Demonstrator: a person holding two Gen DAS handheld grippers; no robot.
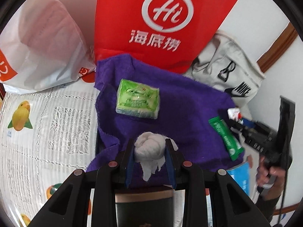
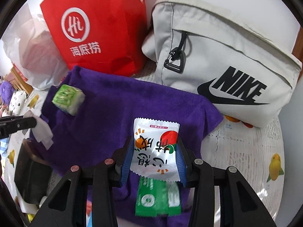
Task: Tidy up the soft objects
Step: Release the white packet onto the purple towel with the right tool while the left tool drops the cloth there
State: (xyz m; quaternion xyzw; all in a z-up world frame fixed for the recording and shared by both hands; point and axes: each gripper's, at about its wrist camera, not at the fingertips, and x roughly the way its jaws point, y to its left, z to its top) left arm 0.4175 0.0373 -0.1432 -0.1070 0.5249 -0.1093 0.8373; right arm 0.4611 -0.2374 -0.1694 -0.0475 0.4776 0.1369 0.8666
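Inspector: Purple towel is lying spread across the middle of both views, fuzzy and rumpled at its edges, covering part of a lace-patterned tablecloth printed with yellow fruit.

Clerk: What is sitting on it?

Inspector: A green tissue pack is resting near the towel's centre in the left wrist view, upper left in the right wrist view. A green sachet is lying toward the towel's right edge in the left view.

Clerk: And the grippers?

Inspector: The left gripper is pinching a knotted wad of white tissue at lower centre, blue pads pressing both sides, a torn tail hanging below. The right gripper is clamping a white snack packet by its side edges, just above the green sachet. A hand is gripping the right gripper's handle at the right edge of the left view.

Clerk: Any writing?

Inspector: The red paper bag standing behind the towel is showing a white circled "Hi" logo over three Chinese characters. The grey pouch at upper right is reading "NIKE" with a black swoosh. The packet is bearing black Chinese characters, upside down. A white plastic bag is slumping at upper left.
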